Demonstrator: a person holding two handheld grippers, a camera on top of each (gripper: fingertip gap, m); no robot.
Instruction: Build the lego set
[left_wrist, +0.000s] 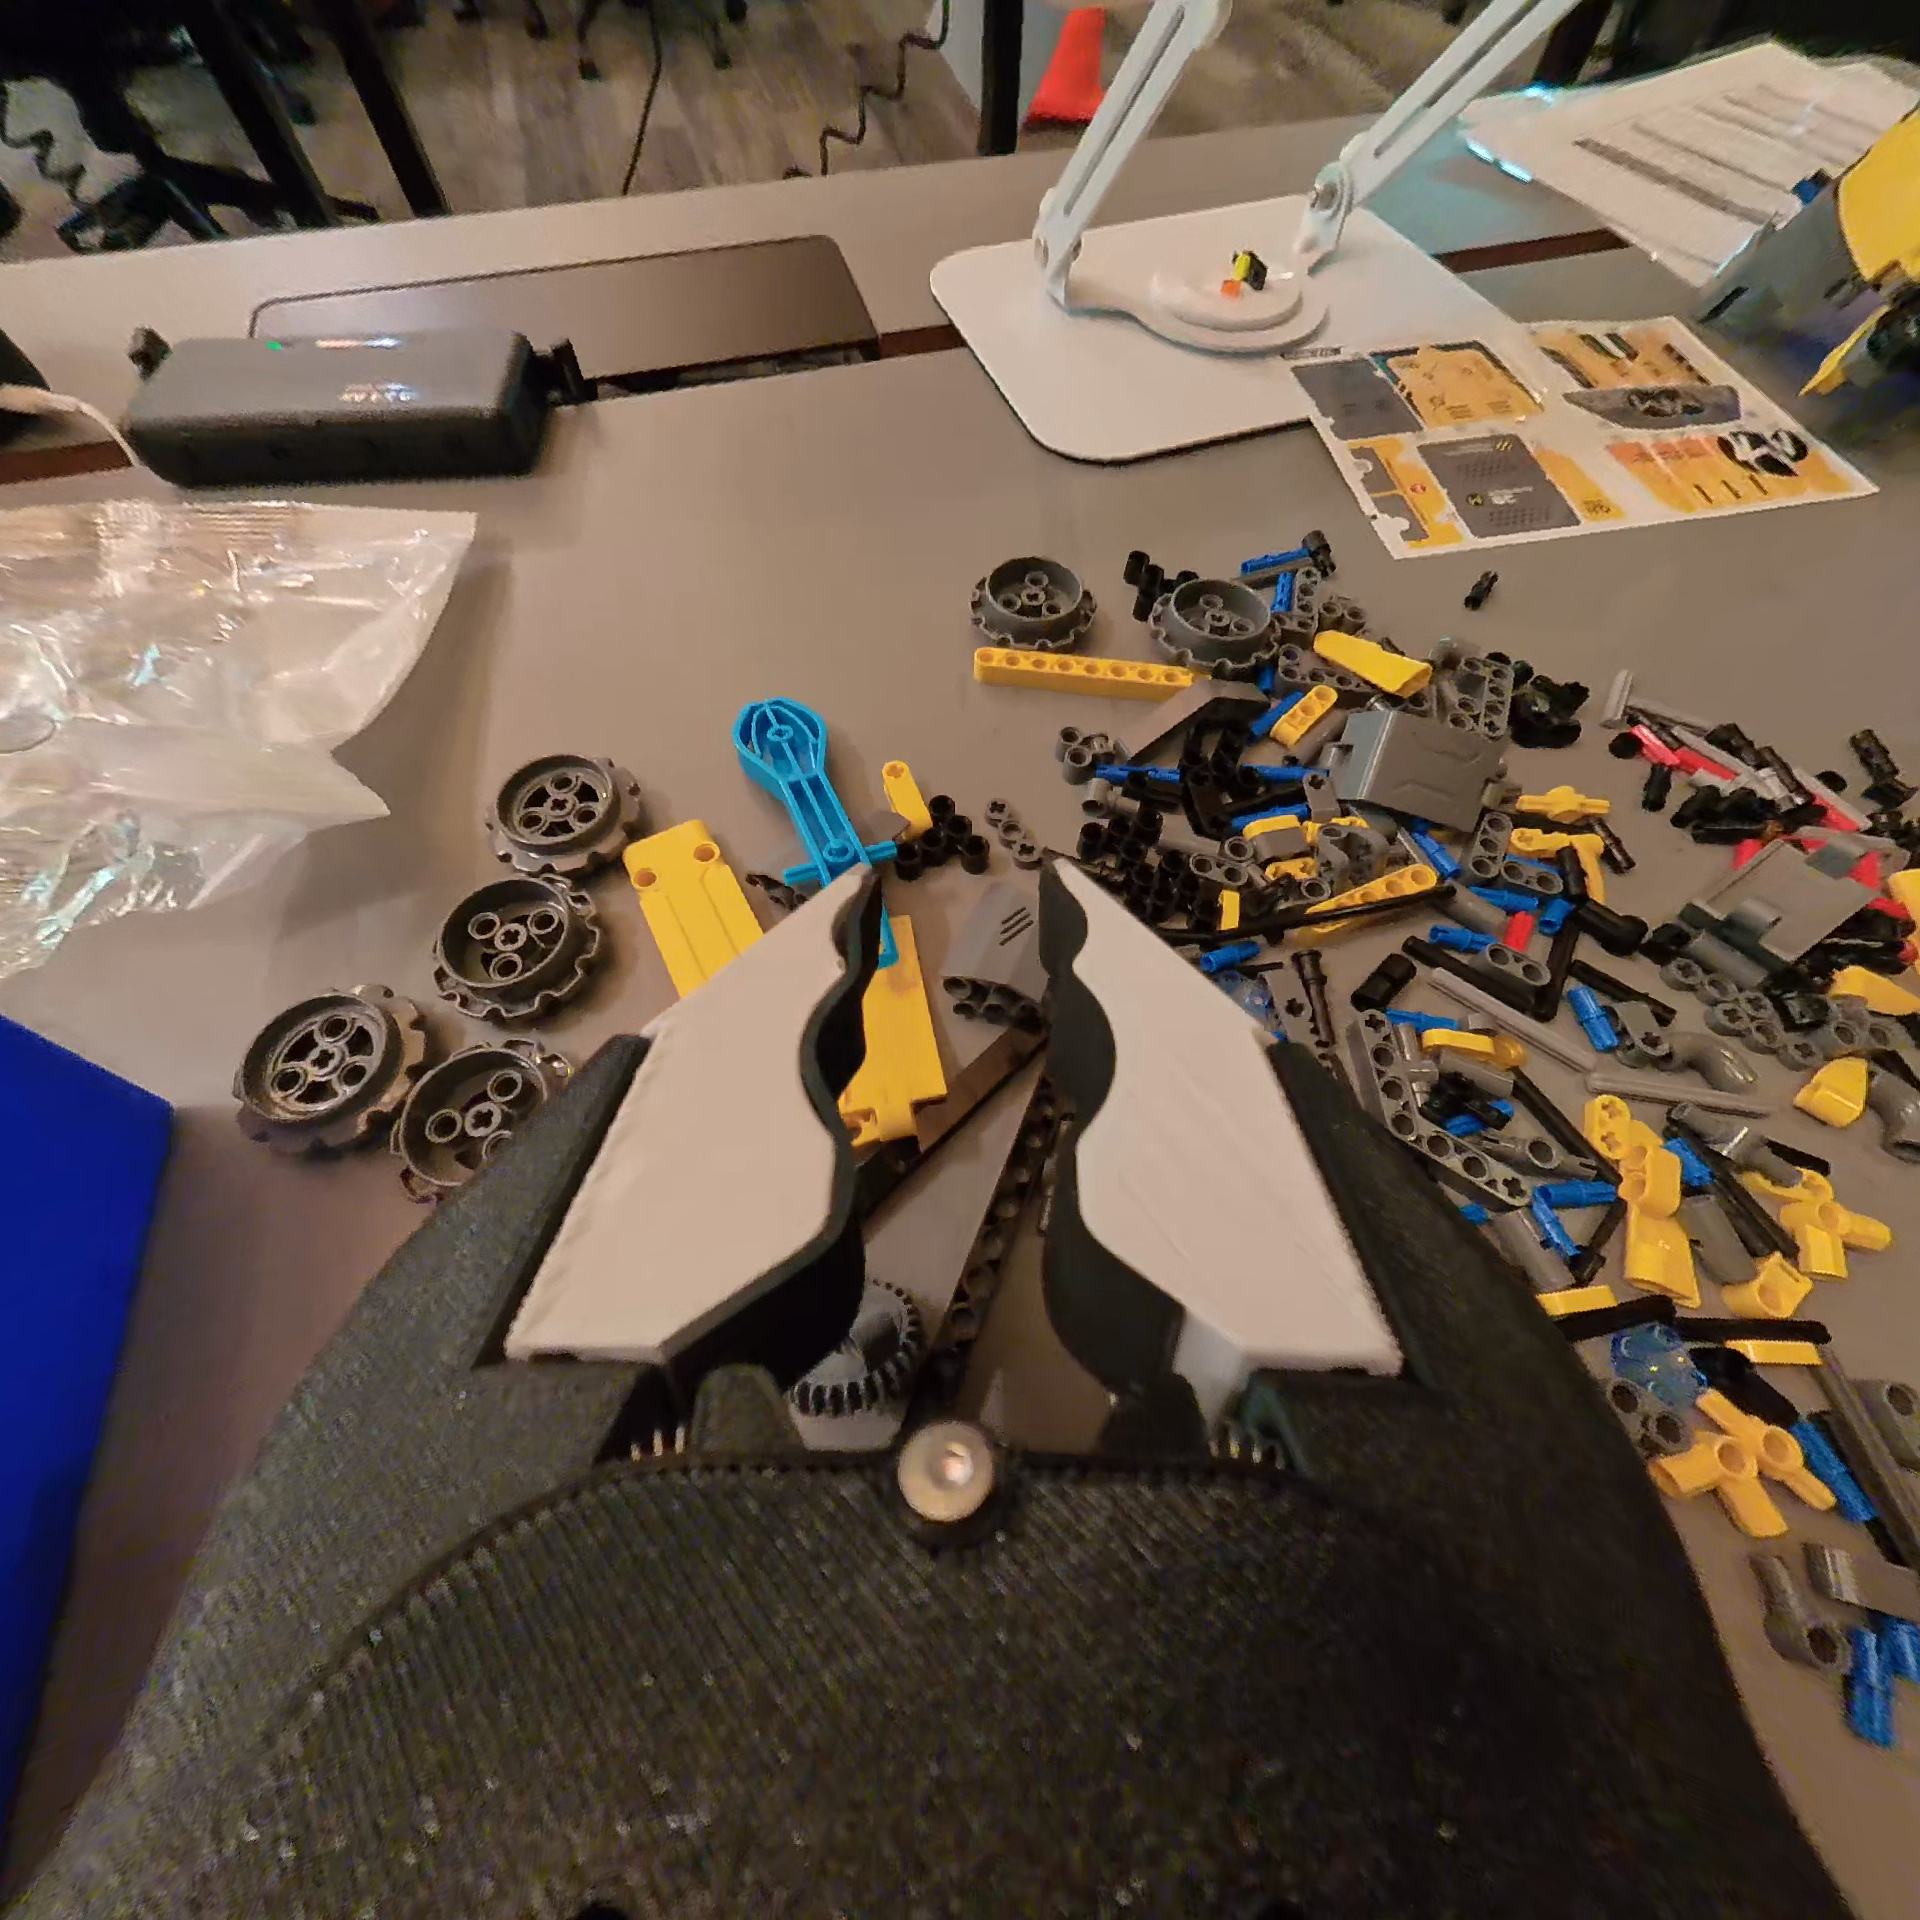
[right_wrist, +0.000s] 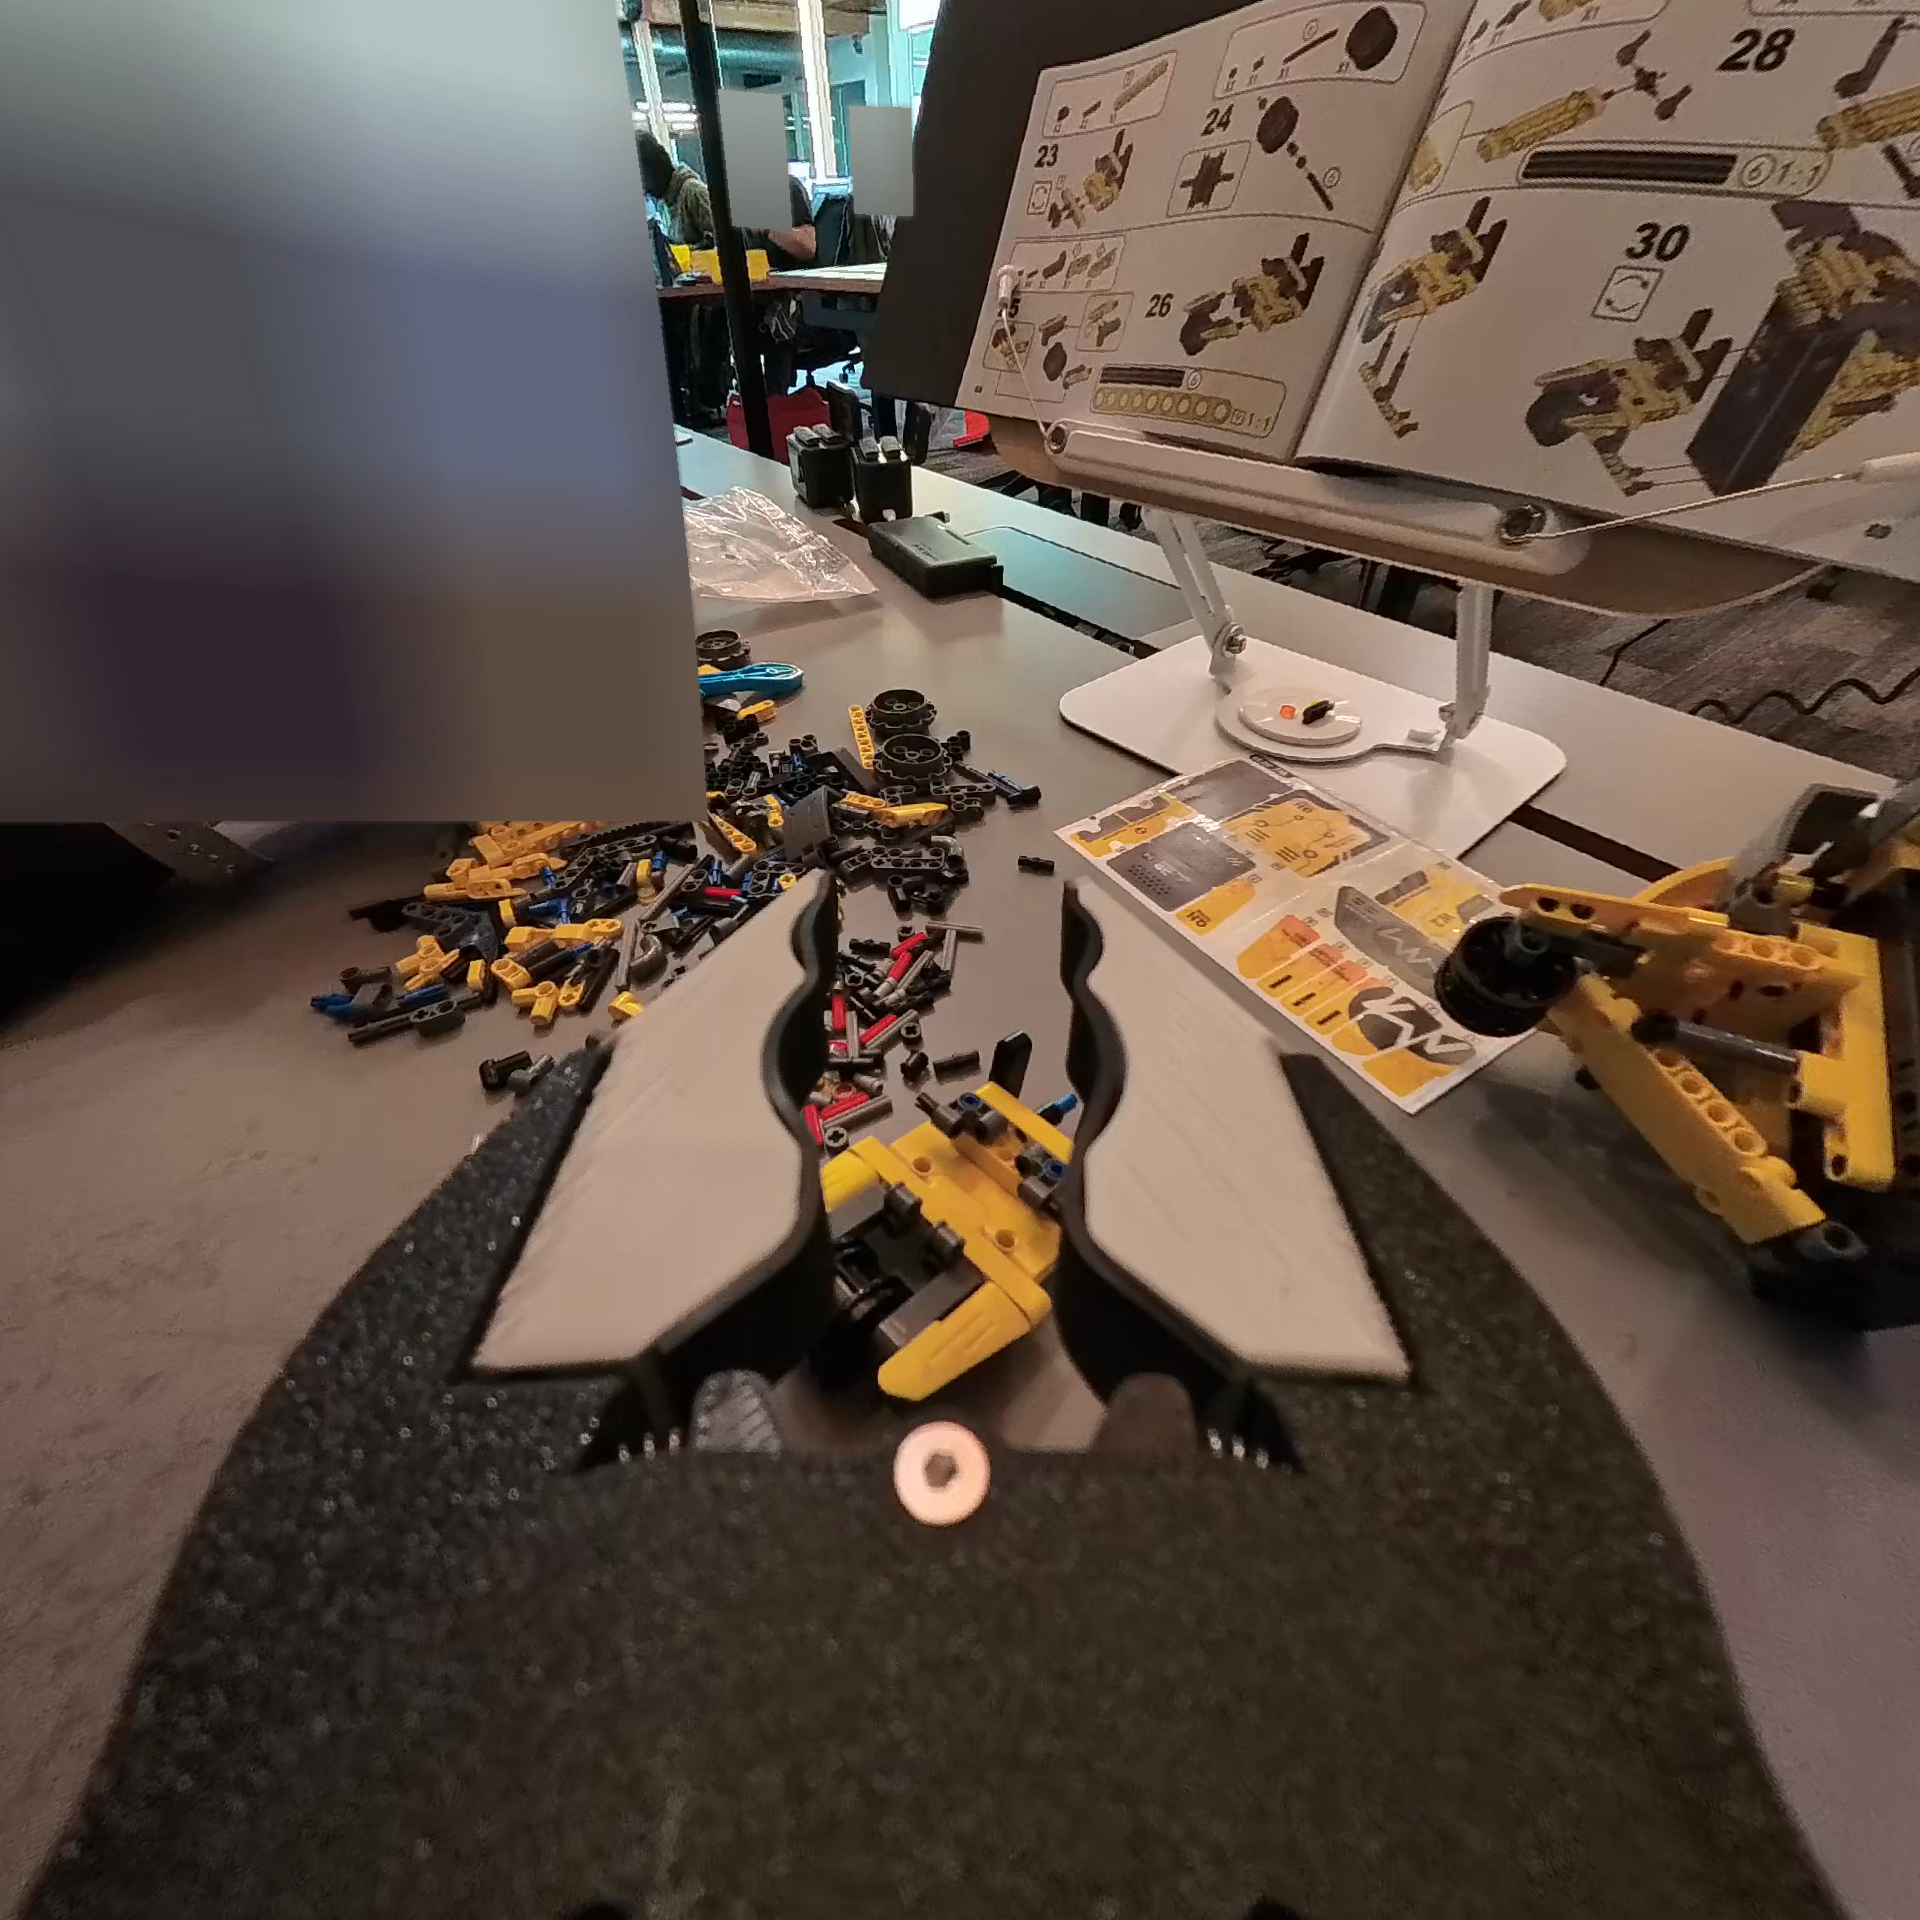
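Your right gripper (right_wrist: 948, 894) clamps a small yellow-and-black brick subassembly (right_wrist: 951, 1216); your left gripper (left_wrist: 961, 883) hovers parted over loose plastic bricks (left_wrist: 1455, 935) on the grey worktop (left_wrist: 675, 582), near 4 dark wheels (left_wrist: 457, 997).

the smooth grey worktop (left_wrist: 727, 540) carries a scattered heap of yellow, black and blue plastic building pieces (left_wrist: 1455, 935) at right, crinkled clear plastic bags (left_wrist: 177, 665) at left, a white metal stand base (left_wrist: 1174, 343) at upper right.

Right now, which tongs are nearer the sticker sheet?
Right. The right tongs sit just left of the sticker sheet, holding a yellow assembly. The left tongs hover over the wheels and loose parts, with the sheet far off, front-right.
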